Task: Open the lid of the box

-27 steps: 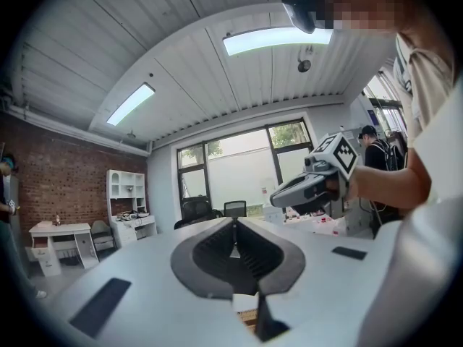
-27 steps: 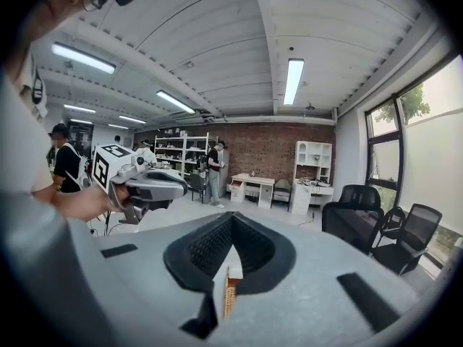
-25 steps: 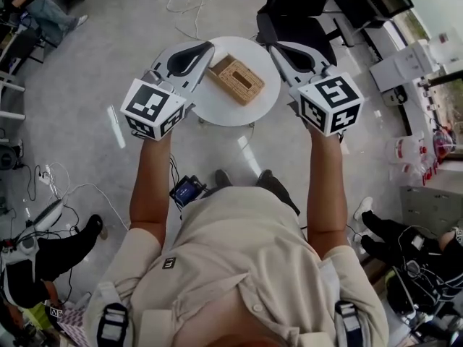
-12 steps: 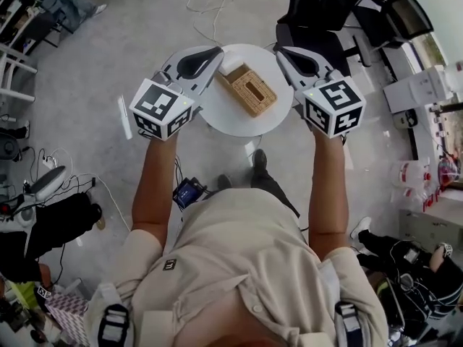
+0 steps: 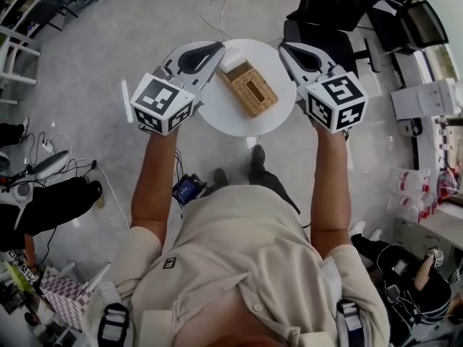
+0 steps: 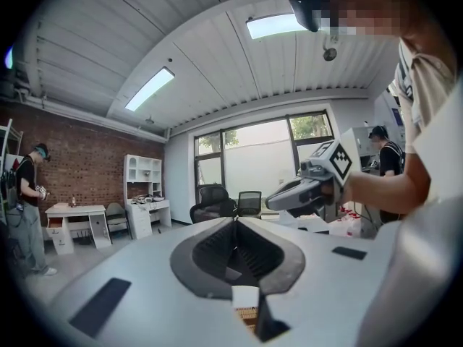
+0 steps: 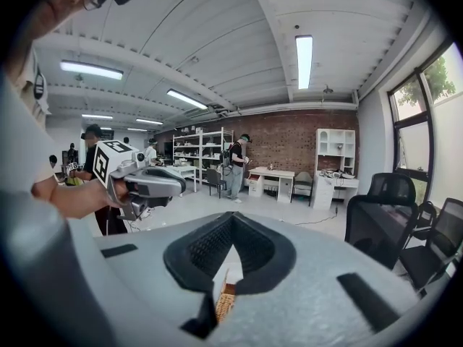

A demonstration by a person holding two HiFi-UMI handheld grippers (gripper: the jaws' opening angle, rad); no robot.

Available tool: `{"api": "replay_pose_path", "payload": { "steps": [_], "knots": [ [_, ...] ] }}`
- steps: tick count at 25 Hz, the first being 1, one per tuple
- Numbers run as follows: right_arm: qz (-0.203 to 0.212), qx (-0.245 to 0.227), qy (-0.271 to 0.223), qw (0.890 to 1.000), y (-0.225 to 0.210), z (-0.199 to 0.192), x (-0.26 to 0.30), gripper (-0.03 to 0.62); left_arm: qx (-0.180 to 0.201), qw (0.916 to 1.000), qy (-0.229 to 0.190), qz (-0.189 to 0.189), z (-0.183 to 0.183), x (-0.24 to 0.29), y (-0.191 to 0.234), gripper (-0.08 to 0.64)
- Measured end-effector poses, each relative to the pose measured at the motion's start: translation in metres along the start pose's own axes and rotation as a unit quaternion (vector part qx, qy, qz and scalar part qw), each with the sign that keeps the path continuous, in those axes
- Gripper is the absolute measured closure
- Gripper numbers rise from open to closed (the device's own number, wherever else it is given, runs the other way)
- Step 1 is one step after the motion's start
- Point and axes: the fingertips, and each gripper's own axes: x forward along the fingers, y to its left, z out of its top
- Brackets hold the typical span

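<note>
Both grippers are closed and empty: the left gripper (image 5: 218, 46) has its jaws together at the tips with nothing between them, and the right gripper (image 5: 282, 47) is shut the same way. Each gripper view looks down past the meeting tips and shows a sliver of wicker below. The box (image 5: 253, 89) lies slantwise near the middle of the round table (image 5: 224, 113), lid down, a slot in its top. A white piece (image 5: 233, 58) sits at its far end; we cannot tell whether it belongs to the lid. The box is between the two grippers, which hover over the table's left and right edges, near it but touching neither it nor the table. We judge that the task is at the approach, with the lid not yet touched. The next move calls for at least one gripper to spread its jaws and come down to a lid edge, while the other likely steadies the base so that the light box does not slide. Our arms reach forward, nearly straight, about level with each other, and the grippers angle inward toward the box. A chair (image 5: 325, 13) stands beyond the table.
</note>
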Motion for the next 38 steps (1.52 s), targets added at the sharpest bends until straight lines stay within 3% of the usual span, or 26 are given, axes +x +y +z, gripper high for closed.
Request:
{"api": "replay_pose_path", "payload": {
  "steps": [17,38],
  "knots": [
    [0.023,0.035,0.054,0.998,-0.032,-0.067,0.046,0.601,-0.046,0.9979,0.044,0.011,-0.067,0.033,0.025,0.545],
    [0.038,0.086,0.123,0.988,-0.061,-0.181,0.102,0.600,-0.103,0.9895,0.100,0.009,-0.181,0.068,0.044,0.545]
  ]
}}
